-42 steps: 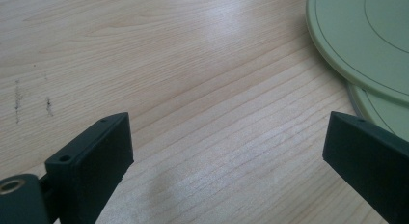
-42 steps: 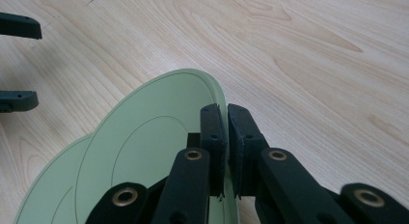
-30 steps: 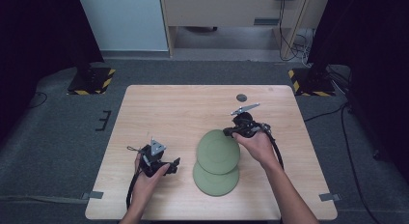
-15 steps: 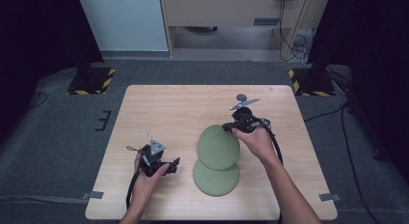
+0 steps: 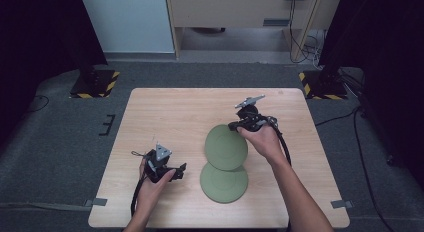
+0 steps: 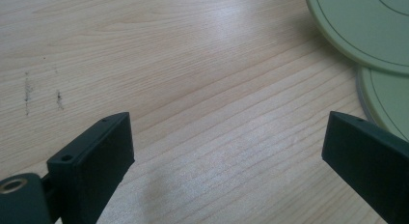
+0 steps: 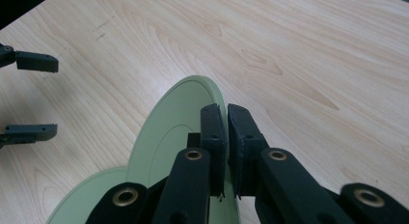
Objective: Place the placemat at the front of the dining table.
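Two pale green plates are on the wooden table [image 5: 175, 117]. The lower plate [image 5: 224, 183] lies flat near the front. My right gripper [image 5: 235, 126] is shut on the far rim of the upper plate [image 5: 226, 147], which is tilted, its near edge over the flat plate. In the right gripper view the jaws [image 7: 225, 110] pinch the rim of this plate [image 7: 178, 118], with the flat plate [image 7: 91, 195] below. My left gripper [image 5: 181, 171] rests at the front left, open with nothing between its jaws [image 6: 226, 122]. Both plates' edges [image 6: 366, 26] [image 6: 386, 98] lie to its right.
Bare wood extends across the table's left and far parts. Grey carpet surrounds the table, with yellow-black striped stand bases [image 5: 95, 84] at the far corners. A cable [image 5: 285, 147] trails from the right gripper along the forearm.
My right gripper has risen a little with the plate's rim, so the plate stands steeper. The left hand has stayed still.
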The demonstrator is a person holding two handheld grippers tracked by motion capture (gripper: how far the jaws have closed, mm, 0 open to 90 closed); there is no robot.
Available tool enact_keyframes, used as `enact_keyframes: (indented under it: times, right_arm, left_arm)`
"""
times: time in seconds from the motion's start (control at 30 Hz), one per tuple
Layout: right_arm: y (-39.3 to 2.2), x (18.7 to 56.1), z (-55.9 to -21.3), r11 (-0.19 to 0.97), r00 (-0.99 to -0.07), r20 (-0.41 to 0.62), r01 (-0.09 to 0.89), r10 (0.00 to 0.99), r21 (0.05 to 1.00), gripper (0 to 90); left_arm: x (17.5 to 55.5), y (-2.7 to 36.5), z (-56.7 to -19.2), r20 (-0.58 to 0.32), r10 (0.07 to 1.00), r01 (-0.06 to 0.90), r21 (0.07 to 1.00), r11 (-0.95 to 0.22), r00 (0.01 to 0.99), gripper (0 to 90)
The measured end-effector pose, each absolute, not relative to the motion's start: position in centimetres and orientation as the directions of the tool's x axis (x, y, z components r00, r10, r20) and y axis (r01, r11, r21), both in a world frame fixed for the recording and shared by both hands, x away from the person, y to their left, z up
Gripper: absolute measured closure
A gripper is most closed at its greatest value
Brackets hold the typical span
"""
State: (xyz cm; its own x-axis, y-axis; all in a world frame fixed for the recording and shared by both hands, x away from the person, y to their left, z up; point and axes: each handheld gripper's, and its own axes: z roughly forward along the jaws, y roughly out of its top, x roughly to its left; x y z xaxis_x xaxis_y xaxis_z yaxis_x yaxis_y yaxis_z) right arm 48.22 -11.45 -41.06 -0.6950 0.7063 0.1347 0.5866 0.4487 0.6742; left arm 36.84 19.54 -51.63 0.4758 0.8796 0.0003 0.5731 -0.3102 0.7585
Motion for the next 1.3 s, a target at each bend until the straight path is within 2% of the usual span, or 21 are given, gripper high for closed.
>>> enact_keyframes:
  times: [0.83,1.3]
  right_arm:
    - [-10.5,48.6,-39.5,0.403,-0.690,0.159,0.577,0.706,0.711,86.3]
    - [-9.4,49.4,-39.2,0.413,-0.684,0.122,0.562,0.719,0.717,86.3]
  left_arm:
    - [36.9,19.4,-51.8,0.005,0.878,0.575,0.754,-0.317,0.478,3.6]
    - [37.0,19.4,-51.9,0.003,0.880,0.577,0.754,-0.314,0.475,3.6]
